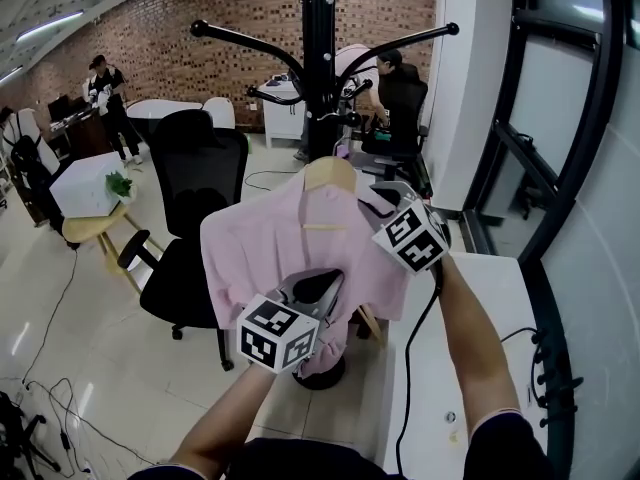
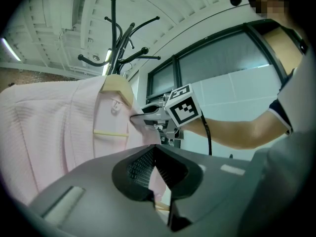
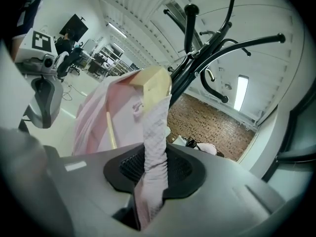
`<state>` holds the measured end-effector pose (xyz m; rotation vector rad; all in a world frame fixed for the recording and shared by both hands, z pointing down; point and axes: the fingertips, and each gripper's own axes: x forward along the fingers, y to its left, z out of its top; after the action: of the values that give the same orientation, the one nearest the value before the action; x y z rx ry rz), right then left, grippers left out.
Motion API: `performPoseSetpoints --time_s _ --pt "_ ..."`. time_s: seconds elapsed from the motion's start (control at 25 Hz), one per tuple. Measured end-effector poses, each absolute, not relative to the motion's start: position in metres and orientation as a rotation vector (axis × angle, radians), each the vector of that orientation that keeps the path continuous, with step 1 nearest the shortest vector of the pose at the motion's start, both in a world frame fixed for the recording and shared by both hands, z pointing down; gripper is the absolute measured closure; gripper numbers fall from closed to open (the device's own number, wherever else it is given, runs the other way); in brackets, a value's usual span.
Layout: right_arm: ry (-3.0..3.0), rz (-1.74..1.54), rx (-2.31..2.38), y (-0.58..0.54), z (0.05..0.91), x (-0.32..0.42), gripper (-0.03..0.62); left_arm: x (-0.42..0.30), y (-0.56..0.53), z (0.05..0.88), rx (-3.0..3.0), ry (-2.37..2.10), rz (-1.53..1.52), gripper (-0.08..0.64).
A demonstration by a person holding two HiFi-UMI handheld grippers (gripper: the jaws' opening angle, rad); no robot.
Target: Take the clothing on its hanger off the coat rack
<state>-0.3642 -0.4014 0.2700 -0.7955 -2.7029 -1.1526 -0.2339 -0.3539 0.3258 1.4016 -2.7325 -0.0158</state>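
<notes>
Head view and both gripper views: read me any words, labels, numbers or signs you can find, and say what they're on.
No readable words or numbers in any view.
Marker cubes: black-and-white square patterns only, no letters.
Small neck tag of the pink shirt: too small to read.

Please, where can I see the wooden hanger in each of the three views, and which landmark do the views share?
Head view: the wooden hanger is at centre, inside the pink shirt.
Left gripper view: upper left of centre.
Right gripper view: centre, above the right claw, at.
Shared landmark: the black coat rack behind the hanger.
</notes>
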Motion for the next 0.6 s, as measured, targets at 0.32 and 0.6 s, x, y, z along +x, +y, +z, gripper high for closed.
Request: performPoseSetpoints --time_s 0.32,0.6 --pt "-2.731 -1.163 -0.735 -0.413 0.257 -0.358 0.503 -0.224 -0.352 0.325 1.408 -2.734 -0.020 0.548" --pt "-2.787 -1.169 -0.679 -0.427 0.234 -0.344 0.503 -0.218 -0.352 0.320 1.413 -2.742 -0.019 0.548"
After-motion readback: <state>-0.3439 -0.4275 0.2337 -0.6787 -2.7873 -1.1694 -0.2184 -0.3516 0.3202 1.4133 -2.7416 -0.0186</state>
